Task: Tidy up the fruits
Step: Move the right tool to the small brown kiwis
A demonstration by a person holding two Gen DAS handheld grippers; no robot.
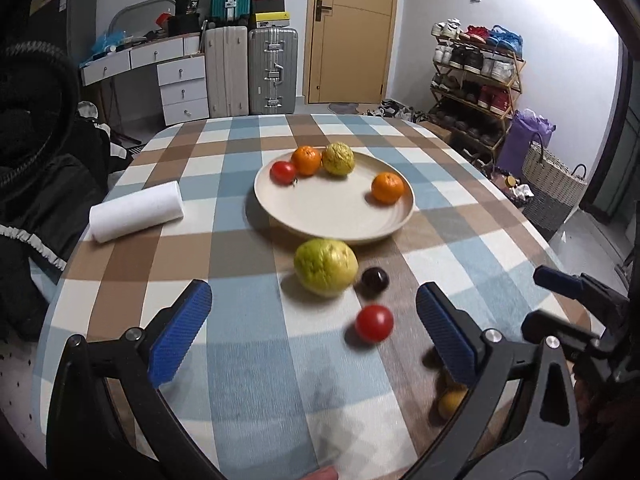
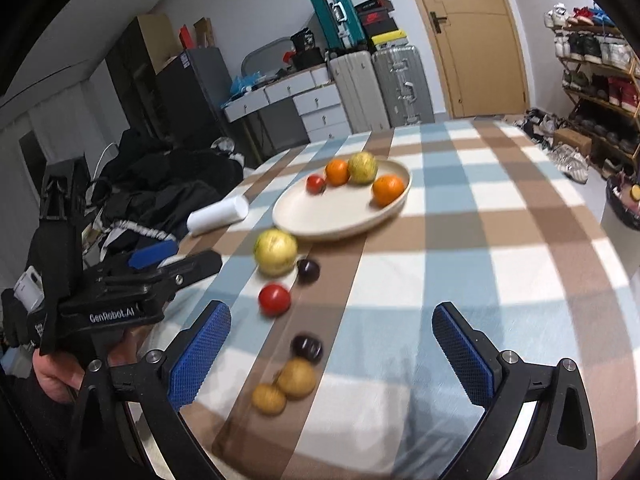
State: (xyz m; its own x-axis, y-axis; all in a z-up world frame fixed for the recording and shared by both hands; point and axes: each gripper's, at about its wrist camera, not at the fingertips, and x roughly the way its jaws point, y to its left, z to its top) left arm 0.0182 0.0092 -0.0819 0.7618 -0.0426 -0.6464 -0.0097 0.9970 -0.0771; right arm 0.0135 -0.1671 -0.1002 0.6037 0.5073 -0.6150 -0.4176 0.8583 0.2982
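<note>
A cream plate [image 1: 332, 216] [image 2: 320, 216] on the checked tablecloth holds a red tomato [image 1: 282, 172], two oranges [image 1: 306, 161] [image 1: 387, 188] and a yellow-green guava [image 1: 338, 159]. In front of the plate lie a bigger guava [image 1: 326, 266] [image 2: 276, 252], a dark plum [image 1: 375, 279] [image 2: 308, 270] and a red tomato [image 1: 374, 323] [image 2: 274, 299]. Nearer still are a second plum [image 2: 307, 347] and two small yellow-brown fruits [image 2: 297, 377] [image 2: 269, 399]. My left gripper [image 1: 314, 332] is open above the cloth, empty. My right gripper [image 2: 332, 356] is open too, with the plum and yellow-brown fruits between its fingers' line.
A white paper roll [image 1: 136, 212] [image 2: 218, 214] lies left of the plate. Dark clothing [image 1: 48, 200] is heaped past the table's left edge. Suitcases [image 1: 272, 72], drawers, a door and a shoe rack [image 1: 476, 76] stand behind. A hand [image 2: 52, 376] holds the left gripper's handle.
</note>
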